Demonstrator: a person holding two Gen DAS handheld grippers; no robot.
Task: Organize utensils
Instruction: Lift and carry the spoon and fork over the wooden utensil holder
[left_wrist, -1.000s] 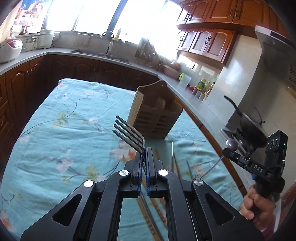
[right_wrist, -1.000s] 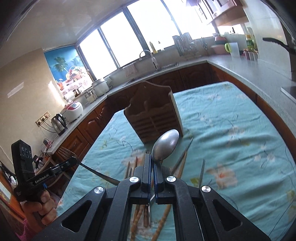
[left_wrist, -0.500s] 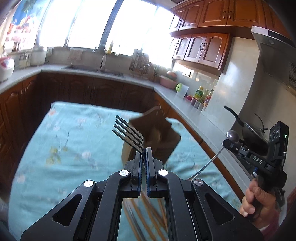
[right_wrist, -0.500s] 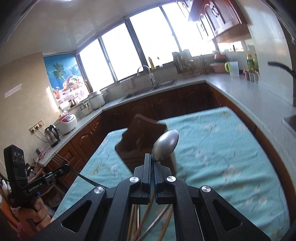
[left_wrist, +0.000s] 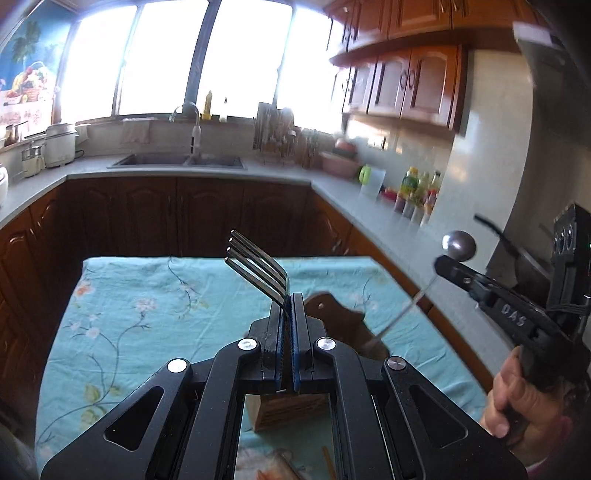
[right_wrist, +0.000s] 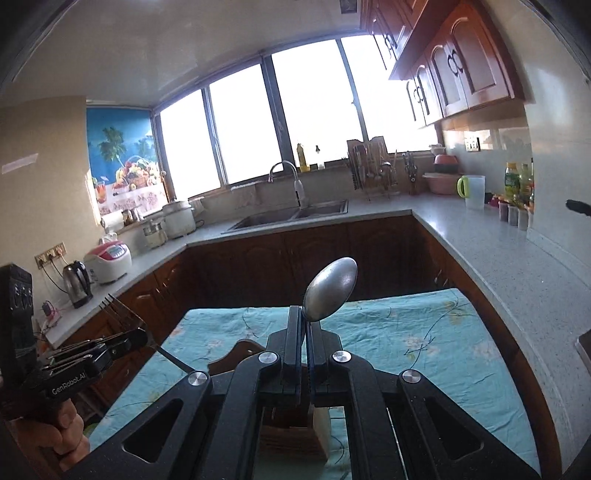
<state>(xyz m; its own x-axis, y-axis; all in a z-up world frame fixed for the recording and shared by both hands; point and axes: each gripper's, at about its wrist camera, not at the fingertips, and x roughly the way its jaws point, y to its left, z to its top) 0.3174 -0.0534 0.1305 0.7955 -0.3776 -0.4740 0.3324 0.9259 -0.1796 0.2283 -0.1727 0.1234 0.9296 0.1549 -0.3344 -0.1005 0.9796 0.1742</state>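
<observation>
Holding one utensil in each tool, the person has both loads raised above the wooden utensil holder (left_wrist: 343, 328), which stands on the table with the floral cloth (left_wrist: 147, 314).

Left gripper (left_wrist: 286, 308): jaws clamped together on the neck of a fork (left_wrist: 258, 267). The tines project forward and upward; the handle runs down behind the pads, out of sight in this view.

Right gripper (right_wrist: 305, 325): jaws clamped on the neck of a spoon (right_wrist: 330, 290). The bowl stands above the pads, tilted slightly to the right.

Holder position: directly below and just ahead of both grippers. Its shaped back panel shows over the fingers in both wrist views, and its slotted front face shows through the frame of each tool.

Task status:
1. Pick-up of fork and spoon: done.
2. Insertion: not yet done. Neither handle is in a slot.
3. Remaining items: at least one pale stick, probably a chopstick (left_wrist: 327, 458), lies on the cloth near the holder. How many more remain cannot be determined, as the gripper bodies hide that area.

Whether the holder already contains anything cannot be told.
</observation>
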